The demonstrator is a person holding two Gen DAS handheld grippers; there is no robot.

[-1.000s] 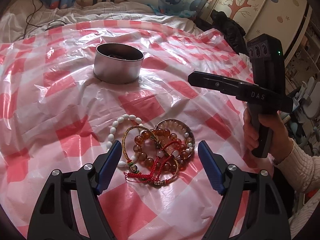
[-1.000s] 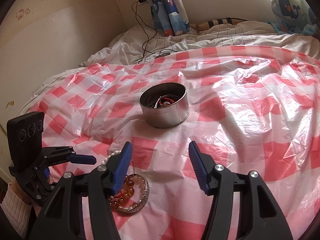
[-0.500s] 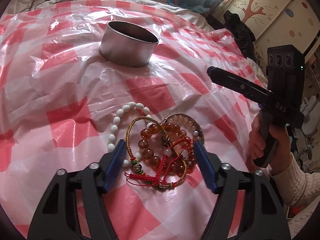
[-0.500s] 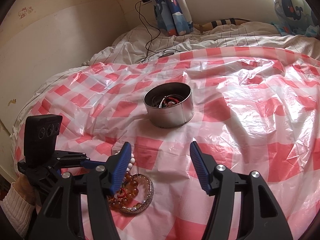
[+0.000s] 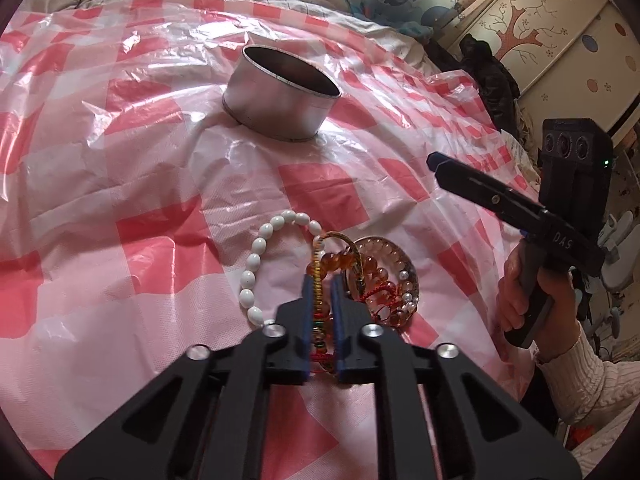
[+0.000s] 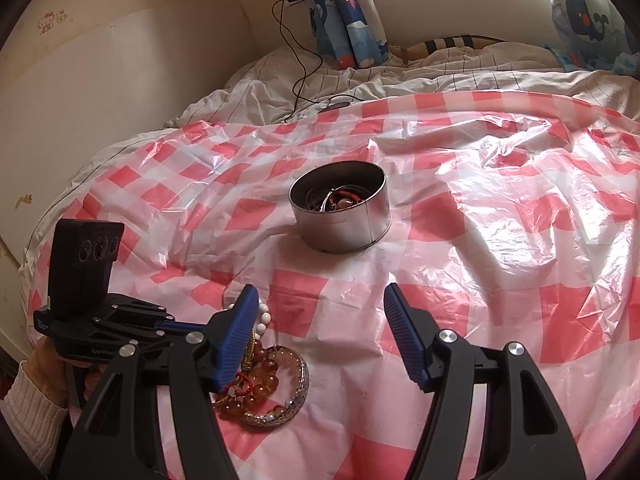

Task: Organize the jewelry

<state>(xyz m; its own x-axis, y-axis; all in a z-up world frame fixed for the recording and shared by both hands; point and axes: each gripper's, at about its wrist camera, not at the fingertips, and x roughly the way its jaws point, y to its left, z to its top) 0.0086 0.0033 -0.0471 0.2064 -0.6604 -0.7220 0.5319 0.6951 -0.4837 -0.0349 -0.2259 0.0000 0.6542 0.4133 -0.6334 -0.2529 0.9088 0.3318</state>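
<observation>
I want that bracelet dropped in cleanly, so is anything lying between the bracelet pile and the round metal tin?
Nothing visible. Only bare checked plastic sheet lies between the bracelet pile and the metal tin. The left gripper is shut on the gold cord bracelet.

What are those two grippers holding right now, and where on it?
The left gripper is shut on the gold braided cord bracelet, pinching the near side of its loop. The right gripper is open and holds nothing.

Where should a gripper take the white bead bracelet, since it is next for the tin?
Grip the white bead bracelet on its free outer arc, coming down from above on the side away from the tangled pile. There the beads lie alone on the plastic sheet; its other side runs under the other bracelets.
</observation>
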